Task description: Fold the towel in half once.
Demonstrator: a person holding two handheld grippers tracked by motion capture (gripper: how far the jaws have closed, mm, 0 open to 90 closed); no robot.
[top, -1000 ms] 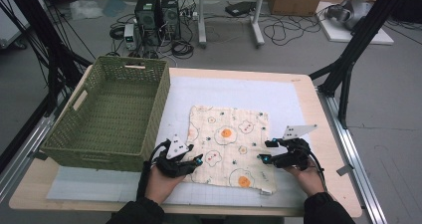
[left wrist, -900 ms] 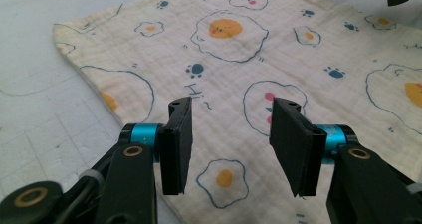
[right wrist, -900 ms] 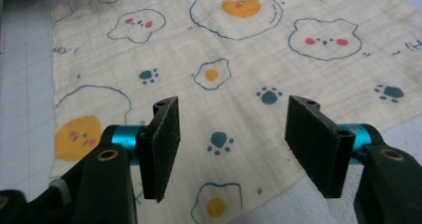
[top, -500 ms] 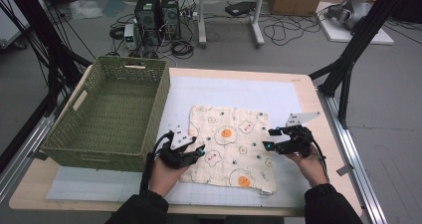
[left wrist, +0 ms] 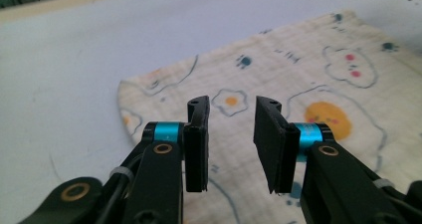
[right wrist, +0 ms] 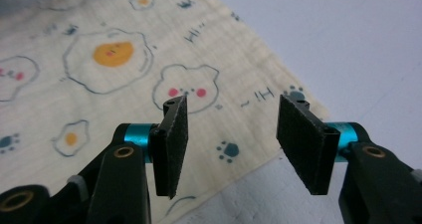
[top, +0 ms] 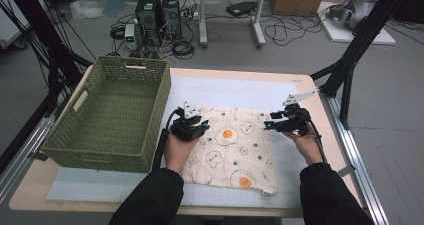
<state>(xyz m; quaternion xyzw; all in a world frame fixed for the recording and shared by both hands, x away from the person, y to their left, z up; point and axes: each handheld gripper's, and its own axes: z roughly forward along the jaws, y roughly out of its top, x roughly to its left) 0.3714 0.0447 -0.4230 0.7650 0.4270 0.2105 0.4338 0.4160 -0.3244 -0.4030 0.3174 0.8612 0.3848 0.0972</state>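
Wooden bench (top: 300,82) with a pale mat, cables on the floor behind. Printed cloth (top: 235,150) lies flat on the mat, just right of the green wicker basket (top: 107,117). Left tool (top: 204,127) over the cloth's far left corner, right tool (top: 267,126) over its far right corner. Both have jaws apart, just been closing, nothing pinched; cloth below them.

A lab or test room, this: black rig struts (top: 30,50) frame the counter (top: 235,77), computer towers (top: 159,10) and tangled cables (top: 295,30) sprawl across the grey floor (top: 390,115) behind.
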